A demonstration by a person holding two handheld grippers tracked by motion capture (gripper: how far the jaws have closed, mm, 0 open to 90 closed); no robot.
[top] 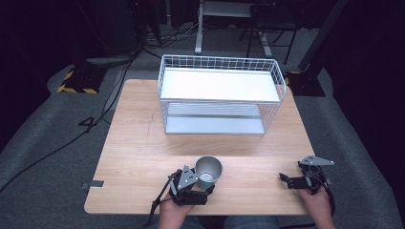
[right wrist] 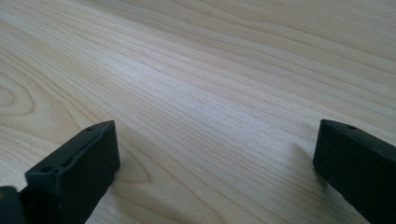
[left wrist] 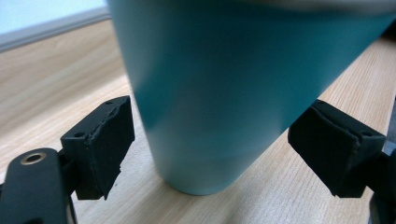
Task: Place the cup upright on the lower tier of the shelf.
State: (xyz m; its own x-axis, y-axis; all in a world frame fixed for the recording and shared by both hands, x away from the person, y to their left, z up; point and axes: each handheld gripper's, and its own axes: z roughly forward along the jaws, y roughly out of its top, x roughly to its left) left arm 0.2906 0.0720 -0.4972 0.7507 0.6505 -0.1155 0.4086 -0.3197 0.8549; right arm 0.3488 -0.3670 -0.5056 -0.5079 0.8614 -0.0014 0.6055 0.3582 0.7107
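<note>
The teal cup (left wrist: 219,93) stands upright near the table's (top: 143,143) front edge, between the left gripper's (left wrist: 212,154) wide-open jaws, unheld; an off-centre squeeze could tip it.

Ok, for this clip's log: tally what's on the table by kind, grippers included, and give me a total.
Cups: 1, the teal cup standing between the open jaws of the left gripper
Wire racks: 1, the white two-shelf rack
Grippers: 2, the left one and the right gripper, open over bare wood
Total: 4
</note>
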